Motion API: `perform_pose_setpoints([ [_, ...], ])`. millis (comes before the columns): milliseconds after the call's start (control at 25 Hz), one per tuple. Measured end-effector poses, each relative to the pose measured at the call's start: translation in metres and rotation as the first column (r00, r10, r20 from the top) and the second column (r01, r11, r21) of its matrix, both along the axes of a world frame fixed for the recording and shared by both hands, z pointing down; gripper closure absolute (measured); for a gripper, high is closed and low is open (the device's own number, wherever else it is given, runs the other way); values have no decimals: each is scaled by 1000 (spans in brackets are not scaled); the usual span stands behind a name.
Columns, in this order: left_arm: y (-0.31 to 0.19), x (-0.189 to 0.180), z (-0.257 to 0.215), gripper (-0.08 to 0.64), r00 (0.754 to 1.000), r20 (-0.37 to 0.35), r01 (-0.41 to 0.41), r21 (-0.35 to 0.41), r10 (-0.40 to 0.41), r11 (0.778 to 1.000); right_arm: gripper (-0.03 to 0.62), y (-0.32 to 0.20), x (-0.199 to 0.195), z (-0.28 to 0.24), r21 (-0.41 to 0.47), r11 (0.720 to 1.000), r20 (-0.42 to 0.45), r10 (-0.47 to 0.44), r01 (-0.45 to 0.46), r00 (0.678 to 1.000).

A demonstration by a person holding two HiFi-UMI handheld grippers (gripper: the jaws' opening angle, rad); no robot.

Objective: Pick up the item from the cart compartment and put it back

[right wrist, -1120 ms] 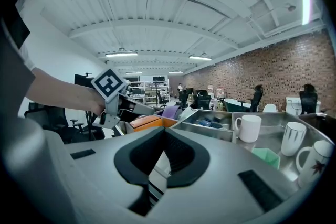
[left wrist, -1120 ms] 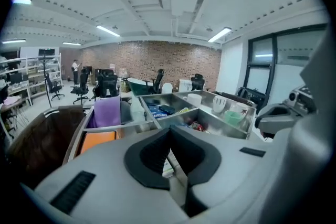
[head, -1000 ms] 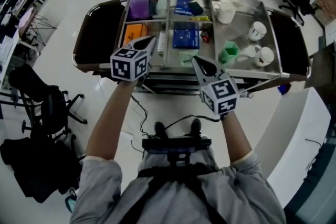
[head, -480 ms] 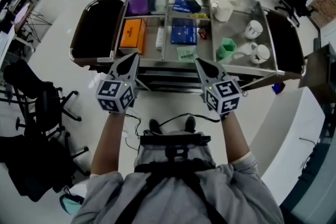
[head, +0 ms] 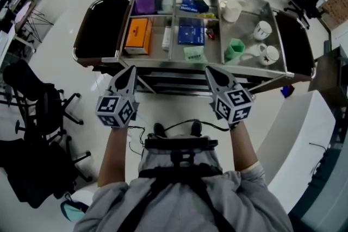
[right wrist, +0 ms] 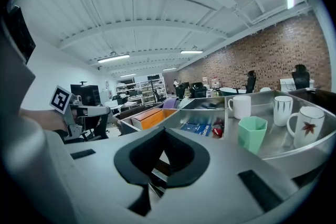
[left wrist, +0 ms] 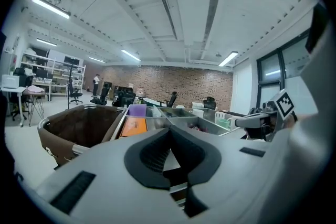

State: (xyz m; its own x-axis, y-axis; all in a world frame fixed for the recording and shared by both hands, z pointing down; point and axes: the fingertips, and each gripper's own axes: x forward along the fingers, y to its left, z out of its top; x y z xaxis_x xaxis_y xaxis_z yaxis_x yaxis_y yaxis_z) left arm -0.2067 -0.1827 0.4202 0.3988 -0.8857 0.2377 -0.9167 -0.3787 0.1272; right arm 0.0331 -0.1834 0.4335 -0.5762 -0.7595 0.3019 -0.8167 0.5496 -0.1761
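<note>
The steel cart (head: 163, 66) stands in front of me with its top split into compartments. An orange box (head: 138, 35) lies in the left compartment, with a purple box (head: 145, 1) behind it. A blue box (head: 191, 34) and a small green packet (head: 194, 54) lie in the middle one. My left gripper (head: 131, 68) is shut and empty, held just short of the cart's near edge. My right gripper (head: 209, 69) is level with it, also shut with nothing in it. In the left gripper view the orange box (left wrist: 135, 126) shows past the closed jaws.
A green cup (head: 235, 50) and white mugs (head: 265, 31) stand in the right tray. Dark bags (head: 102, 32) hang at both cart ends. A black office chair (head: 38, 103) is at my left, and a white counter (head: 296, 133) at my right.
My left gripper has drawn back from over the orange box to the cart's near side, toward me. The right gripper has hardly moved.
</note>
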Motion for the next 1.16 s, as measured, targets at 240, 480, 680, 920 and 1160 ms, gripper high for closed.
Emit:
perform_pose_setpoints([
  [240,5,-3,2,557,1000,3,10,5,-10,1000,583,6,-1,2,5,1000,-9,-5,5,1000],
  [480,10,-1,-3,557,1000,7,10,9,-10,1000,583,10,1,1,9,1000,-23,6,-6,1000],
  [680,14,-1,-2,557,1000,20,11,7,-11,1000,583,12,2,1,16,1000,-31,7,-6,1000],
  [920,19,-5,1,557,1000,6,16,0,-16,1000,583,14,0,0,23,1000,-28,4,-4,1000],
  [1160,23,-10,3,557,999,14,32,-13,-31,999,583,12,-3,-2,29,1000,-25,0,1,1000],
])
